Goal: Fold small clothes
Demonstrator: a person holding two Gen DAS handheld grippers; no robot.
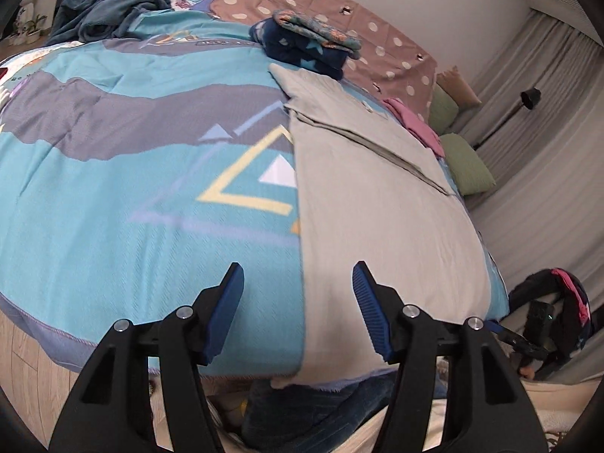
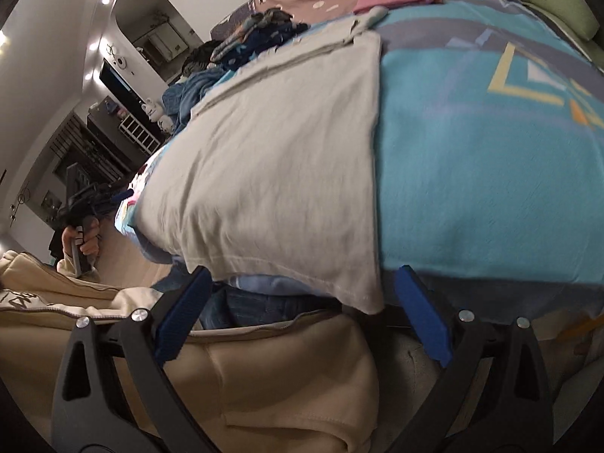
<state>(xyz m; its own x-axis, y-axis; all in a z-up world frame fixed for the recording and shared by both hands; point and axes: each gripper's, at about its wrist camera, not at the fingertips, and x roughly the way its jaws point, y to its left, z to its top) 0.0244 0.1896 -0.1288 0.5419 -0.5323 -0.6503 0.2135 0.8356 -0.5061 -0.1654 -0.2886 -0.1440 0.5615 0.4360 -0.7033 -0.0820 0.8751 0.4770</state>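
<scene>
A light grey garment (image 1: 377, 219) lies flat on the turquoise patterned blanket (image 1: 132, 196), its hem hanging over the near bed edge; its top part is folded over. It also shows in the right wrist view (image 2: 279, 173) on the same blanket (image 2: 490, 188). My left gripper (image 1: 298, 275) is open and empty, hovering over the garment's left edge near the hem. My right gripper (image 2: 302, 283) is open and empty, just below the garment's hem corner at the bed edge.
A stack of folded dark blue and patterned clothes (image 1: 305, 43) sits at the far end of the blanket. A pink folded item (image 1: 415, 120) lies at the far right. A blue blanket heap (image 1: 109, 7) is far left. Green pillows (image 1: 464, 162) are right.
</scene>
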